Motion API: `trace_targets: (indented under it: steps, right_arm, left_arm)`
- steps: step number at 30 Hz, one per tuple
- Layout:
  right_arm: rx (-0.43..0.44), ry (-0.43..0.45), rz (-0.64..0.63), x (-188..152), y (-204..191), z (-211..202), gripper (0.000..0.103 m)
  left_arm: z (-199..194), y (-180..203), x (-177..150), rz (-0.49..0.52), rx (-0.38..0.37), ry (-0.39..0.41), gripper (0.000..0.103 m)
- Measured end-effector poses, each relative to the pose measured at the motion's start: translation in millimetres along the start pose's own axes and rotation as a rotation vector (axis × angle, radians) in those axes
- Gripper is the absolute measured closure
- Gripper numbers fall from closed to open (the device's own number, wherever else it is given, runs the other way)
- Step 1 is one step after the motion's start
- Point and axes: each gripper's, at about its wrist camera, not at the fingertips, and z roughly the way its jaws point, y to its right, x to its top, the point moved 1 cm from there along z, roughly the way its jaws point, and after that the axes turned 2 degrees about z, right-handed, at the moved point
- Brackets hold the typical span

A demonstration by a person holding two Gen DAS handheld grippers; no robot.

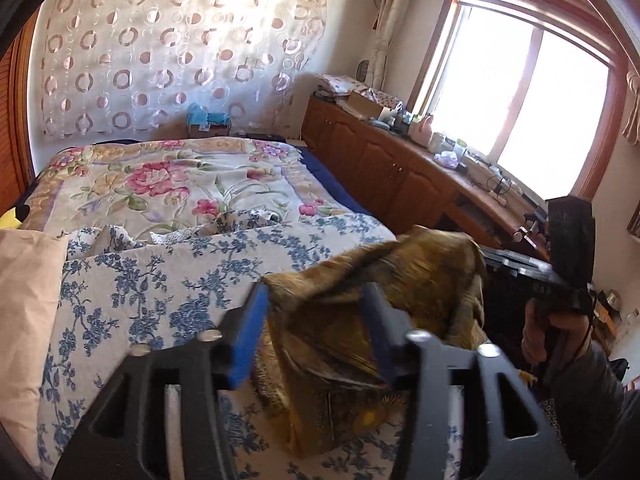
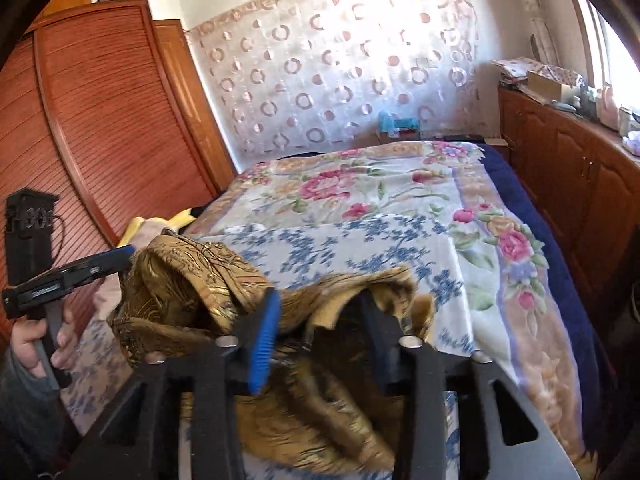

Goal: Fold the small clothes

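Observation:
A small golden-brown patterned garment (image 1: 384, 280) hangs bunched between both grippers above the blue-flowered sheet (image 1: 160, 292) on the bed. My left gripper (image 1: 316, 296) has its blue-padded fingers apart with the cloth draped between and over them. In the right wrist view the same garment (image 2: 192, 280) drapes over my right gripper (image 2: 320, 312), whose fingers also stand apart under the fabric. The left gripper (image 2: 120, 256) shows at the left of that view, touching the garment's far edge. The right gripper's body (image 1: 568, 248) shows at the right of the left wrist view.
A rose-patterned quilt (image 1: 180, 176) covers the far bed. A cream pillow (image 1: 28, 304) lies at the left. Wooden cabinets (image 1: 392, 168) with clutter run under the window on the right. A slatted wooden wardrobe (image 2: 100, 120) stands left of the bed.

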Motion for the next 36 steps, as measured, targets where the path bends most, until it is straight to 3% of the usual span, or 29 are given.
trace_targets:
  steps: [1,2,8,14,17,19,21,23,26,28,32,34,36]
  right_arm:
    - [-0.010,0.005,-0.003,4,-2,-1,0.053]
    - [-0.020,0.009,-0.004,6,-3,-4,0.050]
    - [-0.043,0.023,-0.066,0,-13,-23,0.046]
    - [0.034,-0.108,-0.198,-20,-49,4,0.046]
    - [0.021,-0.177,-0.267,-27,-69,26,0.046]
    - [0.019,-0.195,-0.282,-24,-73,38,0.059]
    - [0.044,-0.191,-0.277,-20,-76,41,0.100]
    - [0.060,-0.121,-0.234,-12,-71,34,0.100]
    - [-0.038,0.020,-0.096,-2,-50,13,0.100]
    - [-0.130,0.028,-0.051,-5,-42,13,0.100]
    - [-0.209,-0.070,-0.020,-15,-43,32,0.100]
    - [-0.238,-0.089,-0.019,-14,-45,32,0.090]
    - [-0.236,-0.085,-0.006,-12,-50,26,0.068]
  left_arm:
    - [0,-2,-1,0.006,0.003,0.004,0.030]
    - [0,-4,-2,0.010,0.006,0.005,0.029]
    - [3,-14,-20,0.012,0.025,-0.027,0.027]
    - [22,-15,-38,0.028,0.036,-0.101,0.027]
    - [31,-13,-45,0.028,0.035,-0.132,0.027]
    - [34,-12,-49,0.032,0.040,-0.146,0.027]
    - [38,-11,-51,0.035,0.047,-0.156,0.027]
    - [40,-10,-51,0.038,0.050,-0.160,0.027]
    - [43,-9,-49,0.044,0.057,-0.160,0.027]
    - [46,-9,-47,0.043,0.063,-0.160,0.027]
    - [55,-12,-43,0.037,0.081,-0.168,0.027]
    - [60,-14,-42,0.028,0.086,-0.175,0.027]
    - [63,-17,-42,0.016,0.085,-0.182,0.027]
